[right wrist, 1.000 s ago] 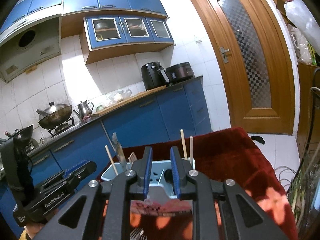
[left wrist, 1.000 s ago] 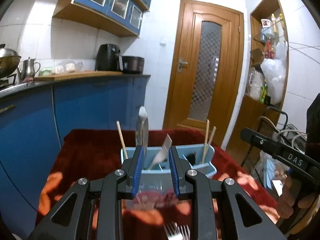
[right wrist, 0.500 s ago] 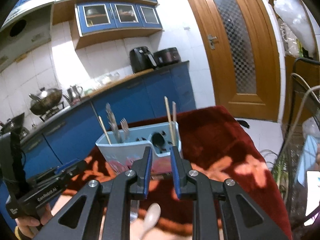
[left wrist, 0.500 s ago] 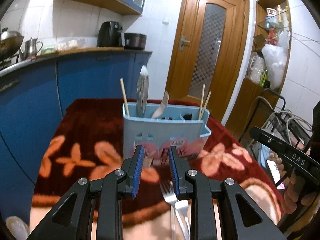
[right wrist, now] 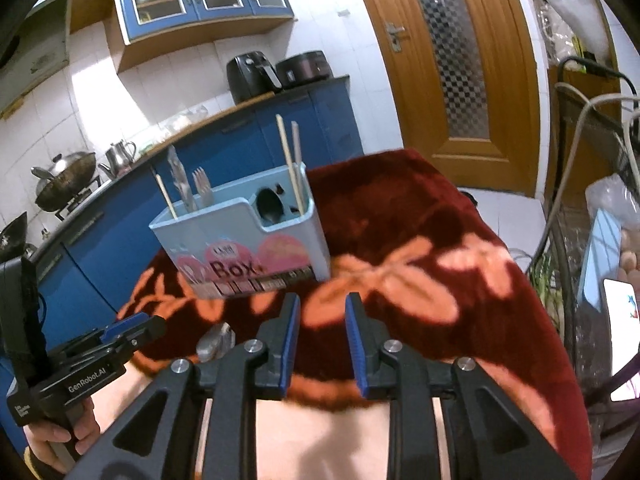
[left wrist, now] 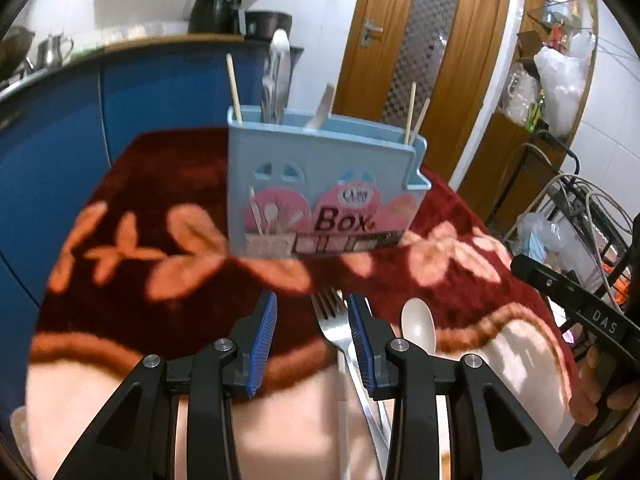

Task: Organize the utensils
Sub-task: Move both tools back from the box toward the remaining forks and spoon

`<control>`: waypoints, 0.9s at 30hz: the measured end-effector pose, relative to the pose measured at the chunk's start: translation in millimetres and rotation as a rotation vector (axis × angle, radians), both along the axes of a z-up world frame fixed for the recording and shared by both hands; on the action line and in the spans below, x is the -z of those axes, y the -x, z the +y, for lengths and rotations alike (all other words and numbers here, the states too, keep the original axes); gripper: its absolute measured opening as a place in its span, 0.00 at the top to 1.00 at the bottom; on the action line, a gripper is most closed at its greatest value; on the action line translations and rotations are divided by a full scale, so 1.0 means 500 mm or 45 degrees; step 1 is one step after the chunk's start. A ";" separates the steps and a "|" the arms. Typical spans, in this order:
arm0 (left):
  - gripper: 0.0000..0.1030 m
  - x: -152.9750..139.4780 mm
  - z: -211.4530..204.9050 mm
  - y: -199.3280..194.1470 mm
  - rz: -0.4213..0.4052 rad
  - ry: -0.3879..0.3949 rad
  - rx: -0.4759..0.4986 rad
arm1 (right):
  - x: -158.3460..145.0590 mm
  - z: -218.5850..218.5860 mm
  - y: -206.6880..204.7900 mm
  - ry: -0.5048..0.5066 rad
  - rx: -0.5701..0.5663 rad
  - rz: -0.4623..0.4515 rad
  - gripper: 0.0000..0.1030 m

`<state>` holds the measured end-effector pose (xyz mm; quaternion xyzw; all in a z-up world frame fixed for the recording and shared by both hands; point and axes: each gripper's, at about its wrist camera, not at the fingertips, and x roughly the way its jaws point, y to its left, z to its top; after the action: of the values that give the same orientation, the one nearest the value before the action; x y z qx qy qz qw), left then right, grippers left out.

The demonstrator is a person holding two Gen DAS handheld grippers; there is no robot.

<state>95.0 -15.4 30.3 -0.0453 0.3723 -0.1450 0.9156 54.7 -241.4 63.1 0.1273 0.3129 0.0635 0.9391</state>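
The left gripper [left wrist: 312, 334] is parted and empty above the silver metal fork [left wrist: 335, 322], whose tines lie just inside its right blue pad; I would centre the jaws over the neck, lower, and close firmly, since thin flat metal on soft cloth will likely slip; the cream plastic spoon [left wrist: 418, 325] lies just beside it; both belong in the pale blue plastic utensil box [left wrist: 320, 188] standing behind on the red flowered blanket [left wrist: 132, 200]; the right gripper [right wrist: 319, 338] hangs open, holding nothing; fork and spoon handles are hidden beneath the gripper bodies, and the box's contents blur
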 end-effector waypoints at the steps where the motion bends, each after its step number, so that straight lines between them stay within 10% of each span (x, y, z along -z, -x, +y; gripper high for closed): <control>1: 0.63 0.005 -0.002 -0.003 0.015 0.003 0.003 | 0.007 -0.004 0.000 -0.006 0.002 0.013 0.74; 27: 0.77 0.081 -0.013 -0.050 0.213 0.214 0.019 | 0.071 -0.039 -0.010 -0.061 -0.015 0.130 0.73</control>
<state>120.0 -22.0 -9.9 -0.1310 0.4344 -0.1784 0.8731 59.9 -260.9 27.6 0.1512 0.3597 0.0699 0.9181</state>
